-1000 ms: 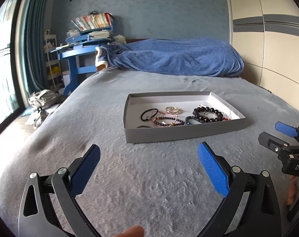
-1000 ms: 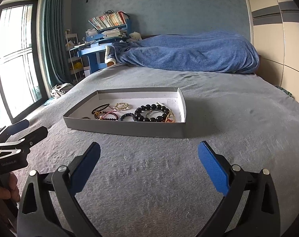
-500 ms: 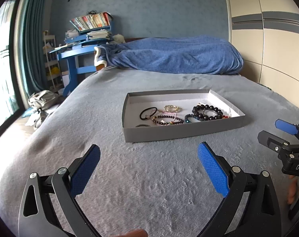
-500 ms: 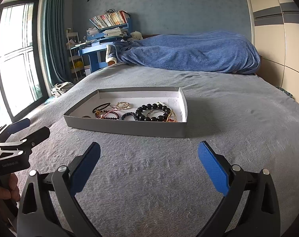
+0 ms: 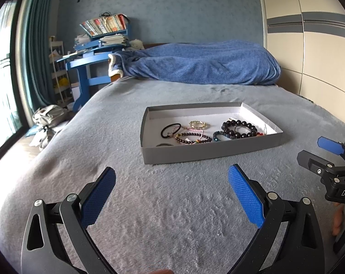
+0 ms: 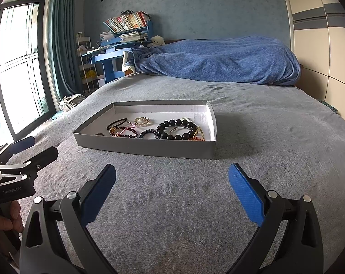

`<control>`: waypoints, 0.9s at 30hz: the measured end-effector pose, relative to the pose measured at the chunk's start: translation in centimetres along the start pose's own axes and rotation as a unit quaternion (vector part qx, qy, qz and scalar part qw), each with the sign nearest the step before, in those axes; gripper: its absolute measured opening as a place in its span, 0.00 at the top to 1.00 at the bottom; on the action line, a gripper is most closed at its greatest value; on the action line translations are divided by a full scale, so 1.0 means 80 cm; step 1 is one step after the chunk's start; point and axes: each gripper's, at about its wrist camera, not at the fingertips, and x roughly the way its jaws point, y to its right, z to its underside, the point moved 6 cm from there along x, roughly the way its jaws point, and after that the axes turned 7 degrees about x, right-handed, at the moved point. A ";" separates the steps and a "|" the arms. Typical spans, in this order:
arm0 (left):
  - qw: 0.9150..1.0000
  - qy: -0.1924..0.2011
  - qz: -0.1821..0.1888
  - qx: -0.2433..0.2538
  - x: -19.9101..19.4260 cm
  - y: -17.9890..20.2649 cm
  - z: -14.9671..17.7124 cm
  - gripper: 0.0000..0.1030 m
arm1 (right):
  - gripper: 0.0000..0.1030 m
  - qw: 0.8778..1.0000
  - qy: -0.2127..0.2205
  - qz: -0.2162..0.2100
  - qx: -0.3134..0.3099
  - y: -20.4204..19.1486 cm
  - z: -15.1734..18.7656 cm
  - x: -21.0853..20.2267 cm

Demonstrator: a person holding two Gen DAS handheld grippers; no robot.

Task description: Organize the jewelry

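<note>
A shallow grey cardboard tray (image 5: 209,151) (image 6: 149,147) lies on the grey bed cover. In it lie a black hair tie (image 5: 171,129) (image 6: 116,123), a gold bracelet (image 5: 198,125) (image 6: 142,120), a dark red bead bracelet (image 5: 193,138) (image 6: 123,132), a small dark blue bead bracelet (image 5: 219,135) (image 6: 147,133) and a large black bead bracelet (image 5: 239,128) (image 6: 177,129). My left gripper (image 5: 172,193) is open and empty, short of the tray. My right gripper (image 6: 172,190) is open and empty, also short of the tray. Each gripper shows at the edge of the other's view.
A blue blanket (image 5: 199,64) (image 6: 218,59) is heaped at the bed's far end. A blue desk with books (image 5: 97,52) (image 6: 124,38) stands back left, a bag (image 5: 50,116) lies on the floor beside the bed, a wardrobe (image 5: 309,45) stands at right.
Both cameras have tilted slightly, so the tray sits a little lower and nearer in view. The jaws stay open and the jewelry has not moved.
</note>
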 end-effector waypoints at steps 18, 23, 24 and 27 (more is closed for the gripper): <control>1.000 -0.002 0.000 0.003 0.001 0.000 0.003 0.05 | 0.05 1.000 -0.001 -0.001 -0.003 -0.002 0.002 0.002; 1.000 -0.003 0.000 0.003 0.001 0.000 0.003 0.05 | 0.05 1.000 -0.002 -0.001 -0.004 -0.001 0.003 0.004; 1.000 -0.002 0.001 0.003 0.001 0.000 0.002 0.05 | 0.05 1.000 -0.002 -0.001 -0.004 -0.001 0.003 0.004; 1.000 -0.002 0.000 0.002 0.001 0.000 0.001 0.05 | 0.05 1.000 -0.002 -0.001 -0.005 -0.001 0.004 0.003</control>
